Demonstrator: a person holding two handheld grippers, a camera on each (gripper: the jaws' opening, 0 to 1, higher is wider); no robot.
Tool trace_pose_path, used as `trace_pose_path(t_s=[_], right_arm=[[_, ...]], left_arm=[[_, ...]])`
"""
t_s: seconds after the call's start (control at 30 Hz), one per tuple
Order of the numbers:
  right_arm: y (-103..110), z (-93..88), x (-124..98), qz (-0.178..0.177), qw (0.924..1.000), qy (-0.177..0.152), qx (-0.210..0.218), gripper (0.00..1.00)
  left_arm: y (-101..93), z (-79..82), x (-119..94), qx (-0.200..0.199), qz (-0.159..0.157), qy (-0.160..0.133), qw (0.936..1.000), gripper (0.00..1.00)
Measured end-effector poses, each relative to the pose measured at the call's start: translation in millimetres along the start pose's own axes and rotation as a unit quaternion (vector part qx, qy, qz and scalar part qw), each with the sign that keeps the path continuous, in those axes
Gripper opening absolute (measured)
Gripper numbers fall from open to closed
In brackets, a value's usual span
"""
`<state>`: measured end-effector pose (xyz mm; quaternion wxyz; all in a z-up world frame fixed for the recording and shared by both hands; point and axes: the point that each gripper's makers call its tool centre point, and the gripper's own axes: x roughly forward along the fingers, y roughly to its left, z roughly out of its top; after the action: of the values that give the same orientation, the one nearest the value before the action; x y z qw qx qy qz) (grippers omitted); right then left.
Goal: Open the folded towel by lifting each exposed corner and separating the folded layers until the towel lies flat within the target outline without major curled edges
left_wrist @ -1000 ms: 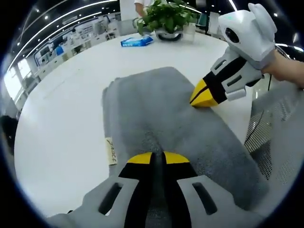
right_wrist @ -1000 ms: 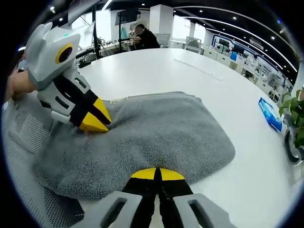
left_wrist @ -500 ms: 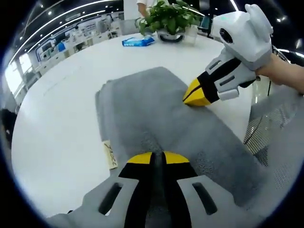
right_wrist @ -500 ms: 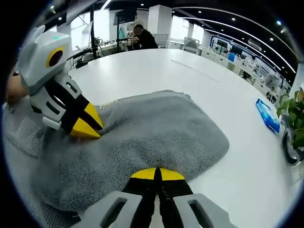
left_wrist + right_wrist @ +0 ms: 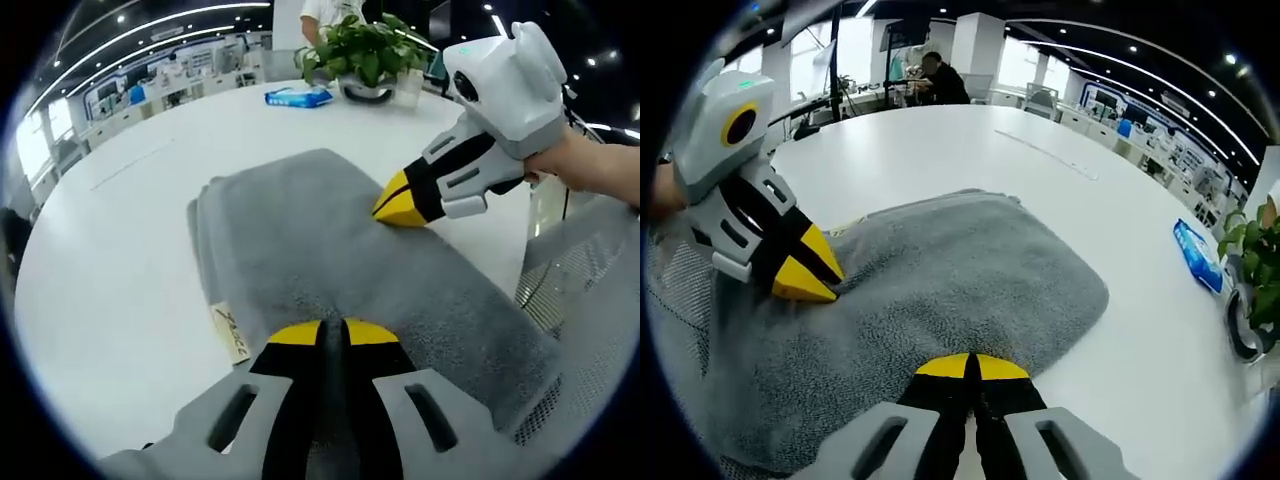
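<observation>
A folded grey towel (image 5: 320, 240) lies on the white table (image 5: 110, 250), with its near end hanging over a mesh chair seat. A small label (image 5: 232, 334) sticks out of its left edge. My left gripper (image 5: 331, 329) is shut, its yellow tips pinching the towel's near edge. My right gripper (image 5: 398, 206) comes in from the right, shut on the towel's right edge. In the right gripper view the towel (image 5: 960, 280) spreads ahead. My right gripper (image 5: 971, 362) pinches its near edge, and my left gripper (image 5: 805, 278) bites the left end.
A potted plant (image 5: 362, 52) and a blue packet (image 5: 293, 96) stand at the table's far side. The grey mesh chair (image 5: 590, 290) sits beside the table edge under the towel's end. A hand (image 5: 590, 165) holds the right gripper. A person (image 5: 943, 80) sits far back.
Both grippers have stayed shut on the towel and shifted with it. The towel's far end has slid a little across the table, and each view's other gripper has drifted left.
</observation>
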<state>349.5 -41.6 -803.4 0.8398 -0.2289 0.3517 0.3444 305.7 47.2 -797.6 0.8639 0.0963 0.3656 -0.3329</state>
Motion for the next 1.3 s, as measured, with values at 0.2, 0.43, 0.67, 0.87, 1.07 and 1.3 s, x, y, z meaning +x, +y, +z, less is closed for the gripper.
trace_pose_path(t_s=[0.2,0.43,0.67,0.87,1.07,1.3], right_arm=[[-5.2,1.7,3.0,-0.021,0.9998,-0.003,-0.001,0.0],[-5.0,1.9,3.7,-0.05,0.9987,-0.004,-0.012,0.0],[-5.6,2.4,3.7,-0.083,0.9964,0.002,-0.018,0.0],[-5.9,2.3,3.3,-0.107,0.9941,0.002,-0.02,0.0],[-5.6,1.9,2.9,-0.122,0.9922,-0.006,-0.025,0.0],[-6.2,1.5,1.7,-0.142,0.9892,-0.03,-0.021,0.0]], left_arm=[[-0.4,2.8,3.4,0.016,-0.006,0.001,0.9999,0.06],[-2.7,3.8,4.7,0.055,0.006,0.01,0.9984,0.07],[-1.5,3.5,4.1,0.058,0.011,0.013,0.9982,0.07],[-3.4,3.5,4.6,0.082,0.02,0.015,0.9963,0.07],[-1.9,3.1,4.4,0.079,0.02,0.014,0.9965,0.07],[-1.9,3.1,4.2,0.075,0.019,0.01,0.9969,0.07]])
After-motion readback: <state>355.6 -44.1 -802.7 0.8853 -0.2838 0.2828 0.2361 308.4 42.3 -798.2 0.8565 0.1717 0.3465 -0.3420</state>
